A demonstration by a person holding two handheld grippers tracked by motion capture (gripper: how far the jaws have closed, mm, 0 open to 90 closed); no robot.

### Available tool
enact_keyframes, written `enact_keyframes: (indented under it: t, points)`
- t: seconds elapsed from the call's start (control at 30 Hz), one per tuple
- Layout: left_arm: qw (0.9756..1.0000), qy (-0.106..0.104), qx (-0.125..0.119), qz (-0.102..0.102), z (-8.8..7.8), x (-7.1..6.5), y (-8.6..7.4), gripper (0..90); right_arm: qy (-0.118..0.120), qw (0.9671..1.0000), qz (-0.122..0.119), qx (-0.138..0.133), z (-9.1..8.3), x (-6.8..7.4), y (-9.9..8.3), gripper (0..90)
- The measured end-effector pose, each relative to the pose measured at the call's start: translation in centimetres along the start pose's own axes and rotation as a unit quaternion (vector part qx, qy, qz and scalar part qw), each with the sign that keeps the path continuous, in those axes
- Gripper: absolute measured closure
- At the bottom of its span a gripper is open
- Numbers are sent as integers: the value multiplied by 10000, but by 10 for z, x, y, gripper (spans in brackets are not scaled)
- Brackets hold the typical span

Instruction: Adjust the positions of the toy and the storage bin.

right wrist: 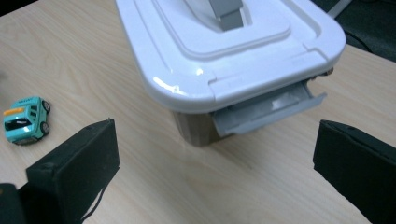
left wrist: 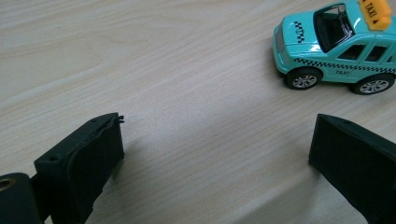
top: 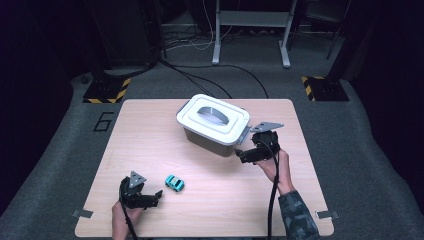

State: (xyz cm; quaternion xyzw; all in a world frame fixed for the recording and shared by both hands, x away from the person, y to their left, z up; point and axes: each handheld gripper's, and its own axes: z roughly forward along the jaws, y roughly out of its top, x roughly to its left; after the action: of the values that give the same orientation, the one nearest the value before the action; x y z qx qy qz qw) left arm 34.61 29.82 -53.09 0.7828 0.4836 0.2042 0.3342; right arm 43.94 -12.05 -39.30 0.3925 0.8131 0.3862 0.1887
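While the lidded box (top: 214, 124) sits mid-surface with its near latch (right wrist: 268, 109) flipped out, your right gripper (top: 246, 154) hangs beside it, fingers apart and empty. Next comes lifting the lid. Your left gripper (top: 156, 196) rests spread near the toy taxi (top: 174, 182).

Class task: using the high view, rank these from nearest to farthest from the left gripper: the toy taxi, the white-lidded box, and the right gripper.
From the left gripper:
1. Toy taxi, just to its right, near the table's front.
2. White-lidded box, farther back, at mid-table.
3. Right gripper, right of the box's near corner. It looks slightly farther than the box, but the gap is small.
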Motion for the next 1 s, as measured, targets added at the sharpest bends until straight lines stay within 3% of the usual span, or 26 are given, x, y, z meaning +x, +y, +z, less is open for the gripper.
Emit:
enact_keyframes:
  t: [0.27, 0.53, 0.67, 0.87, 1.0]
  points:
    - [10000, 2, -2, 3, 0, 0, 0, 28, 103, 9998, -152, 73, 21, -6, 25, 0]
    - [10000, 2, -3, 2, 0, 0, 0, 29, 177, 9997, -168, 85, 38, -9, 38, 0]
    - [10000, 0, -3, 3, 0, 0, 0, 29, 135, 9994, -306, 134, 47, -10, 43, 5]
    - [10000, -2, -1, 1, 0, 0, 0, 29, 98, 9993, -365, 8, 58, -11, 54, 119]
    - [10000, -2, -8, 0, 0, 0, 0, 32, 63, 9985, -542, -33, 68, -9, 66, 284]
